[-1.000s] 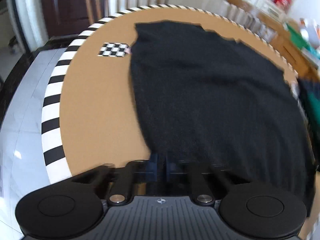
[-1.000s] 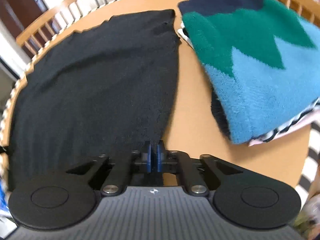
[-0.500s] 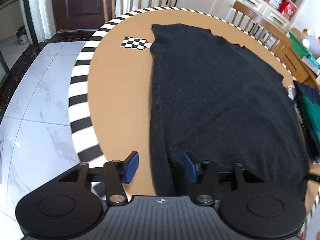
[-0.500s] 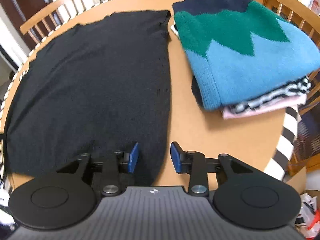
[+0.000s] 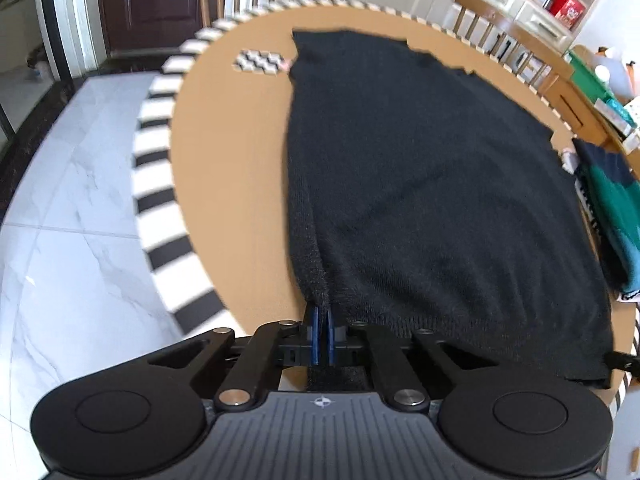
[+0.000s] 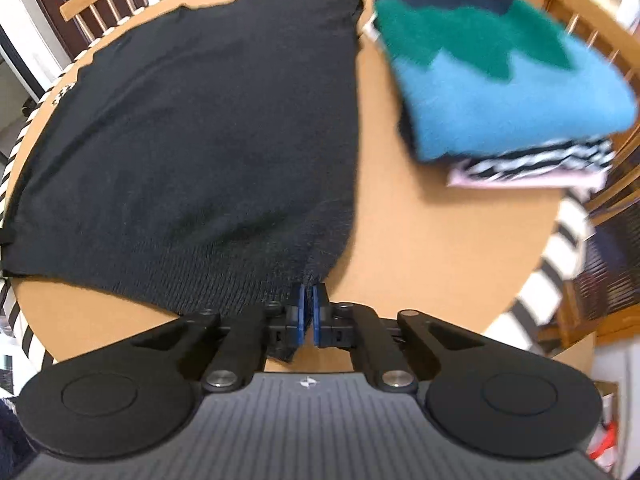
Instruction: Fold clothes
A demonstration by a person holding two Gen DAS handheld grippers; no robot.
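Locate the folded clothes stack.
In the right wrist view, the folded stack sits upper right on the round table, right of the black sweater, not touching it.

You have one black sweater (image 5: 420, 184) spread on one round table (image 5: 236, 184). At the right sits one stack of three folded garments (image 6: 508, 92). One checkerboard marker (image 5: 260, 62) lies far left. Two wooden chairs (image 6: 100, 4) show beyond.

From my feed: round brown table (image 5: 232, 184) with striped edge. Black sweater (image 5: 420, 184) spread across the middle, checkered card (image 5: 260, 62) at 11 o'clock, stack of folded clothes (image 6: 500, 80) at 2 o'clock.
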